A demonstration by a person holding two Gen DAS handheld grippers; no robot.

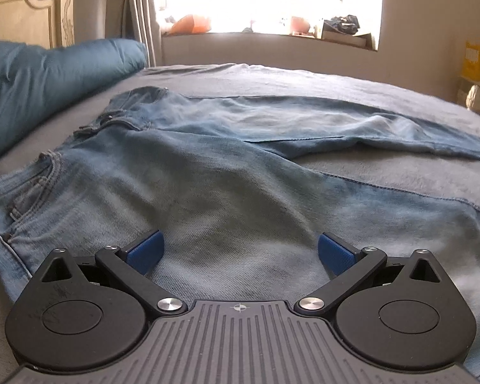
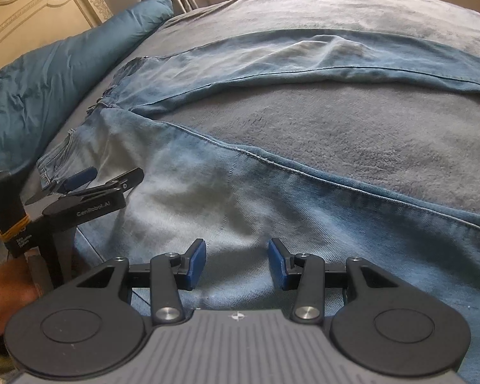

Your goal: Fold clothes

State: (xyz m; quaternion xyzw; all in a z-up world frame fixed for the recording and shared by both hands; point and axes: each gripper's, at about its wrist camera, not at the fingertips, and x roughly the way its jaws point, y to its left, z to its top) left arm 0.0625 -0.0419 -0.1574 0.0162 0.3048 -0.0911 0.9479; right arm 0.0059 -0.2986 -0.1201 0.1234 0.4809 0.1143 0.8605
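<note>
Faded blue jeans (image 1: 227, 192), grey bedspread (image 1: 304, 80), teal pillow (image 1: 48, 80)

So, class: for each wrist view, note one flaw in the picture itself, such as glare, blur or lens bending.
Left wrist view: the window is blown out to white and washes out the sill; the jeans look soft. Right wrist view: fisheye bulges the bed into a dome, with dark corners.
</note>
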